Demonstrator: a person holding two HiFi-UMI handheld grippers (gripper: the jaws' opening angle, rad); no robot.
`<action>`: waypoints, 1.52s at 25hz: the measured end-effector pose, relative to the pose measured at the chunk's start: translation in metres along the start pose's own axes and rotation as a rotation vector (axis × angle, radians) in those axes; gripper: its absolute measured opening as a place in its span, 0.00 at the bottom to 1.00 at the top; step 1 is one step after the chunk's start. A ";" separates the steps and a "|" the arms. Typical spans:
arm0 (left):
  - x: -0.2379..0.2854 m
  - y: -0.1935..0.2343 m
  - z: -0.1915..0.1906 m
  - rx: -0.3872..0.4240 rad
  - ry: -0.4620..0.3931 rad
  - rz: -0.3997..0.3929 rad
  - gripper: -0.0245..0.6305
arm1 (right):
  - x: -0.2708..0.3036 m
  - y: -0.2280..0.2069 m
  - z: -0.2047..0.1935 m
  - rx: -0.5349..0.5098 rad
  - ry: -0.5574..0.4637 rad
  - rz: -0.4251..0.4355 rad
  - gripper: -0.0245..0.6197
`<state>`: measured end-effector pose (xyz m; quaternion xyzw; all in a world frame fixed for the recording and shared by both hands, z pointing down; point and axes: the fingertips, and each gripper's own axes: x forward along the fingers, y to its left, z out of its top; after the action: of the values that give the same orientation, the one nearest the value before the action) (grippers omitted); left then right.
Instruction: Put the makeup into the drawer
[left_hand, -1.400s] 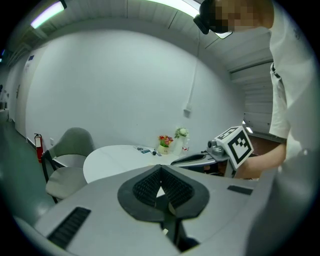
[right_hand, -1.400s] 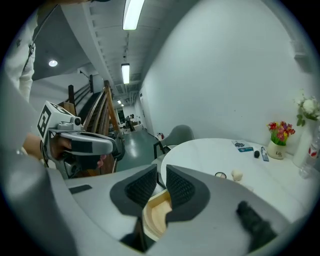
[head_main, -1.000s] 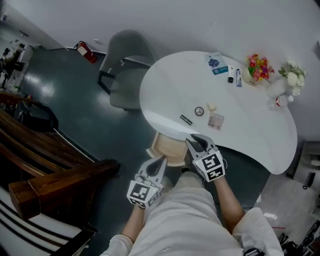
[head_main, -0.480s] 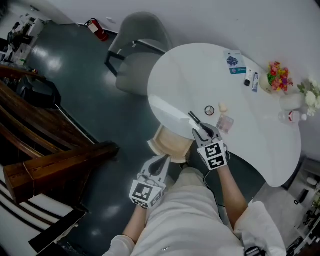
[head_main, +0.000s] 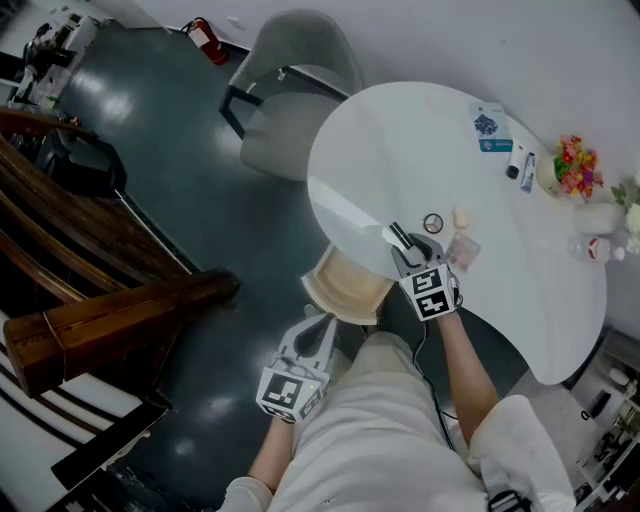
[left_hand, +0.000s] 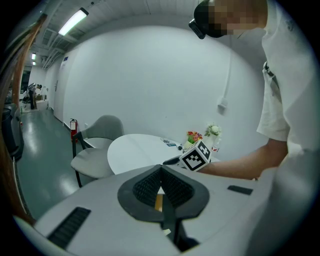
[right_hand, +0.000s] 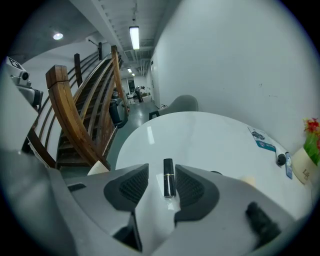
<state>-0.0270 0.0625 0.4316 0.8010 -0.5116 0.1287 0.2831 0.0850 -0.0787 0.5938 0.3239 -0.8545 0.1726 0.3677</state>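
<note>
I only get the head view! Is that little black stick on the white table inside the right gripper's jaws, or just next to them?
Observer: Inside. The right gripper view shows the black stick lying on the table between the jaws of the right gripper, which have just been opening. Neither pad touches it.
Operator: What is the stick?
Observer: A tube with a thin gold band round its middle, likely a lipstick.
Operator: Is the left gripper holding something?
Observer: No. The left gripper view shows the left gripper with its jaws shut together and nothing in them.
</note>
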 end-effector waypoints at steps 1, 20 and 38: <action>-0.001 0.001 -0.001 -0.003 0.000 0.003 0.05 | 0.004 -0.001 -0.002 -0.003 0.007 -0.001 0.30; -0.004 0.009 -0.003 -0.002 0.012 0.002 0.05 | 0.028 -0.011 -0.033 0.009 0.091 -0.029 0.22; -0.017 0.017 -0.002 -0.003 -0.012 0.003 0.05 | 0.019 -0.010 -0.033 0.019 0.092 -0.060 0.19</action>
<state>-0.0495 0.0708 0.4299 0.8005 -0.5147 0.1235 0.2811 0.0990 -0.0764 0.6301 0.3443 -0.8250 0.1843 0.4085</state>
